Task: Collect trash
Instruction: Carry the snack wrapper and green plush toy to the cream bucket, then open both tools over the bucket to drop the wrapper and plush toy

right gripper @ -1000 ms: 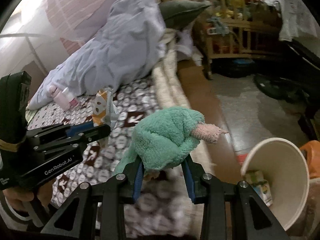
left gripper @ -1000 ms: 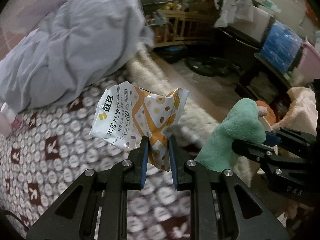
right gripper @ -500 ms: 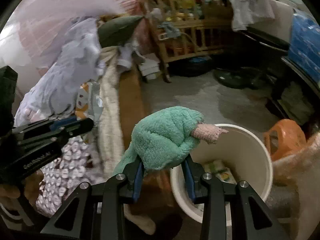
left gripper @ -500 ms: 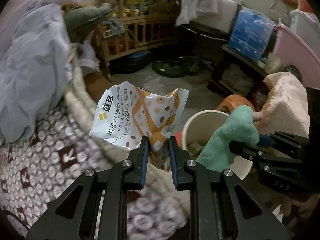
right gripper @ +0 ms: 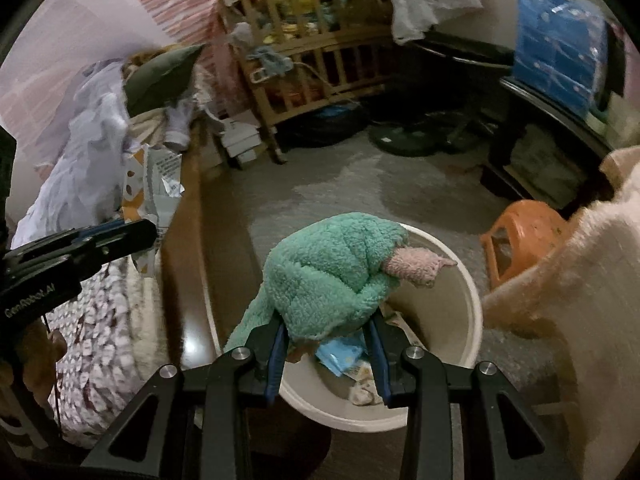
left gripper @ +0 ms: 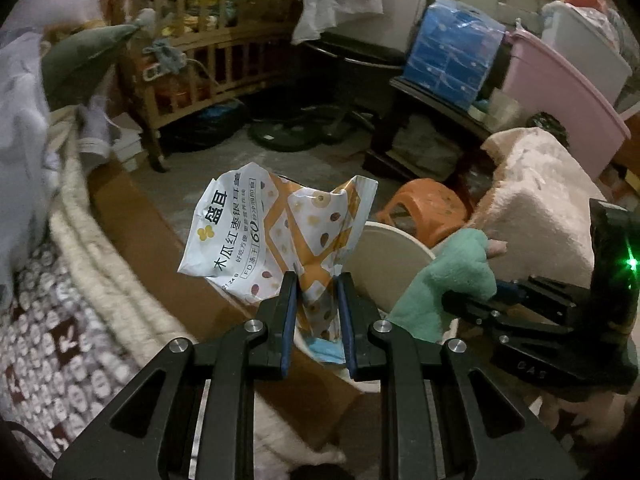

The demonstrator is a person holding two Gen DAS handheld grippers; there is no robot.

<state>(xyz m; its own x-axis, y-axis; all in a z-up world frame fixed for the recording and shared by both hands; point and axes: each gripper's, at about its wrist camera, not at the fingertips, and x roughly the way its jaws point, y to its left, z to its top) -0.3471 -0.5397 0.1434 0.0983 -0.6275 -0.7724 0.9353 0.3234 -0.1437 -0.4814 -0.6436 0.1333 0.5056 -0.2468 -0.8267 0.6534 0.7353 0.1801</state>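
Note:
My left gripper (left gripper: 316, 300) is shut on a crumpled white and orange snack wrapper (left gripper: 280, 236), held in the air beside the bed edge; the wrapper also shows in the right wrist view (right gripper: 154, 196). My right gripper (right gripper: 326, 340) is shut on a green fleece sock (right gripper: 332, 276) with a pink toe, held right over a white round bin (right gripper: 460, 360). The bin holds a blue packet and other scraps. In the left wrist view the bin (left gripper: 394, 256) stands behind the wrapper, and the sock (left gripper: 448, 276) hangs at its right.
A bed with a patterned cover (left gripper: 48, 344) and brown wooden rail (right gripper: 182, 280) lies left. An orange stool (right gripper: 520, 236) and a pink blanket (right gripper: 592, 288) are right of the bin. A wooden crib (left gripper: 208, 52), fan base and cluttered shelves stand beyond.
Both grippers swung from over the bed to the right, toward the floor. The sock now hangs over the bin, and the wrapper is next to it. Both grips are unchanged.

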